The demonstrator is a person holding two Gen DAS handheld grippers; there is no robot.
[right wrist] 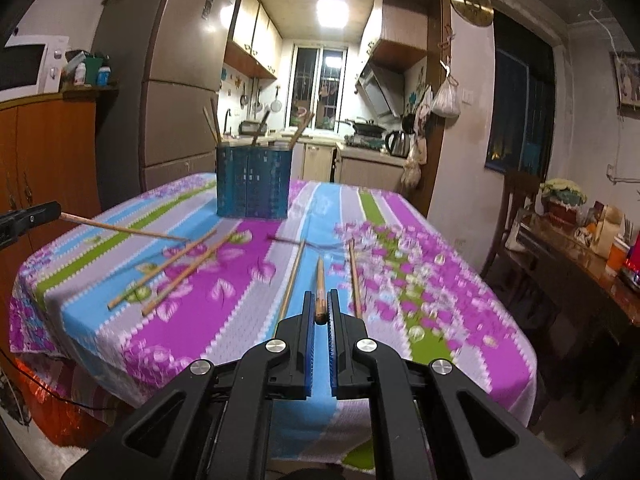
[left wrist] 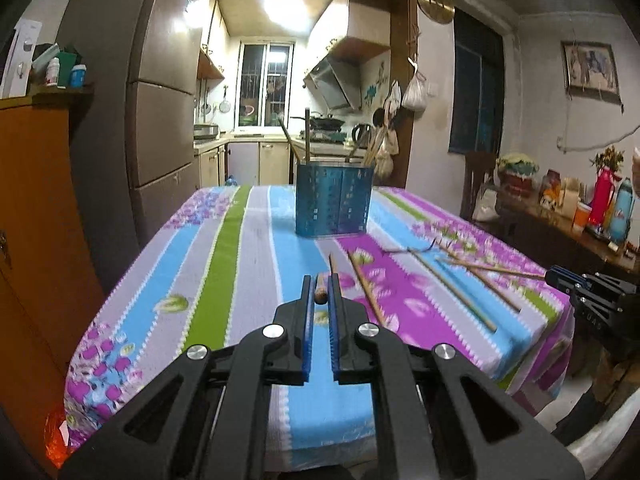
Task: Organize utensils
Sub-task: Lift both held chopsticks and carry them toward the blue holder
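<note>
A blue utensil holder (left wrist: 334, 200) stands at the far side of the table with several chopsticks upright in it; it also shows in the right wrist view (right wrist: 253, 182). My left gripper (left wrist: 321, 286) is shut on a wooden chopstick (left wrist: 320, 292) that points forward above the cloth. My right gripper (right wrist: 320, 302) is shut on another wooden chopstick (right wrist: 320, 288). Several loose chopsticks (right wrist: 180, 268) lie on the cloth, and they also show in the left wrist view (left wrist: 452, 288). The left gripper shows at the left edge of the right wrist view (right wrist: 30, 216), its chopstick (right wrist: 120, 230) sticking out.
The table has a striped floral cloth (left wrist: 240, 264). A fridge (left wrist: 160, 92) and an orange cabinet (left wrist: 36, 200) stand to the left. A dark side table (right wrist: 580, 280) with bottles and a chair (right wrist: 516, 216) stand to the right. The kitchen lies behind.
</note>
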